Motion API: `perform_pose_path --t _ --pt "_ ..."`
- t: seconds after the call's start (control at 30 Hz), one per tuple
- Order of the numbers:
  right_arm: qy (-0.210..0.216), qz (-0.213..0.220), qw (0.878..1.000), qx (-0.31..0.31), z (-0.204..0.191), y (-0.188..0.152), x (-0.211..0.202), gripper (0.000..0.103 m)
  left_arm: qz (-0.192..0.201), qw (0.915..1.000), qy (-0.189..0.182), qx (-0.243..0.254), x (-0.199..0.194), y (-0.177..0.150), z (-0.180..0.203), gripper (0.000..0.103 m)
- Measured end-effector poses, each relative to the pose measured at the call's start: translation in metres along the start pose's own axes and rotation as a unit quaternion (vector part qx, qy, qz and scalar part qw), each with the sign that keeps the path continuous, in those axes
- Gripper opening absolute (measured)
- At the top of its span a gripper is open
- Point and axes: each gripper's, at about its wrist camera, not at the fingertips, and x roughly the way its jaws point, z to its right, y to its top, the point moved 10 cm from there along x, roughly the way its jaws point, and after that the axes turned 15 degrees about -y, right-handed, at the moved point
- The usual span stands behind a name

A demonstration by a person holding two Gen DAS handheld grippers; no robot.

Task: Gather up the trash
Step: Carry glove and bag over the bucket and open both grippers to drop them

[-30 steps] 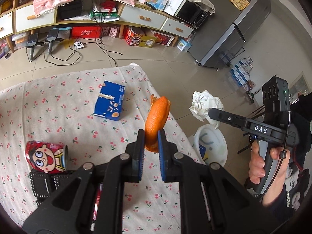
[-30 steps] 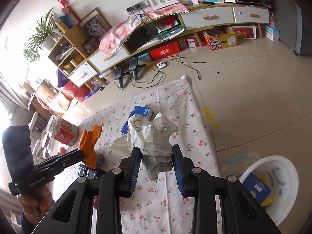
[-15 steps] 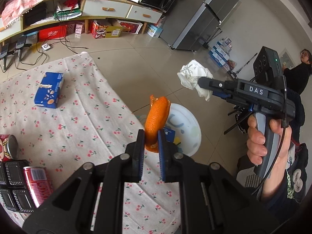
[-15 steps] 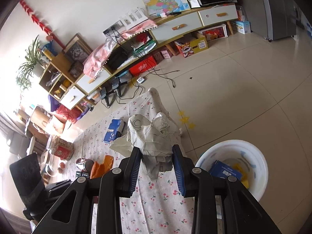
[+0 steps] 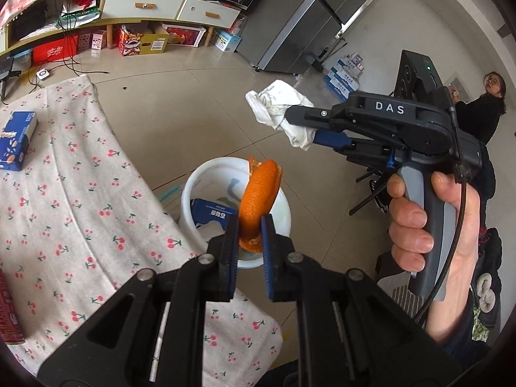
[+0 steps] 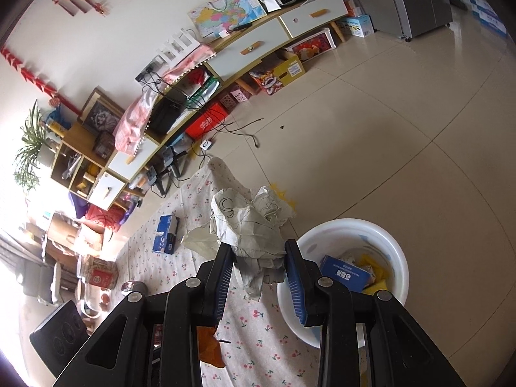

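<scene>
My left gripper (image 5: 250, 225) is shut on an orange peel (image 5: 259, 193) and holds it over the near rim of a white bucket (image 5: 206, 177) on the floor beside the table. My right gripper (image 6: 259, 251) is shut on a crumpled white paper wad (image 6: 248, 225), held above the table edge just left of the bucket (image 6: 391, 245). The right gripper with its wad (image 5: 280, 109) also shows in the left wrist view, up and beyond the bucket. A blue box (image 6: 343, 272) and yellow scraps lie inside the bucket.
A table with a cherry-print cloth (image 5: 64, 193) carries a blue box (image 5: 16, 142) and a red can (image 5: 8, 309) at its left edge. A low shelf unit (image 6: 225, 58) lines the far wall. A grey fridge (image 5: 325, 9) stands beyond. A person (image 5: 490, 103) stands at the right.
Both grippers swung right from over the table toward the bucket. The orange peel now hangs over the bucket rim; the paper wad is closer to the bucket.
</scene>
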Motion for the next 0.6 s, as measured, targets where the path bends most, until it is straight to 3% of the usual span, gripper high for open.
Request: perform_pose_path --t 0.27,0.43,0.5,0.6 --pt "-0.012 -0.014 0.999 0.033 0.034 0.005 0.008 0.033 -0.015 0.9996 -0.002 -0.022 0.048 -0.005 -0.011 0.015" --pt "-0.023 -0.022 0.999 0.034 0.043 0.004 0.013 0.034 -0.031 0.9988 0.019 -0.033 0.075 -0.009 -0.025 0.017" --pt "-0.030 -0.028 0.999 0.034 0.048 0.003 0.017 0.034 -0.039 0.9981 0.028 -0.038 0.080 -0.011 -0.030 0.043" --pt "-0.044 -0.038 0.998 0.034 0.056 0.000 0.023 0.034 -0.031 0.9981 0.024 -0.047 0.076 -0.014 -0.032 0.048"
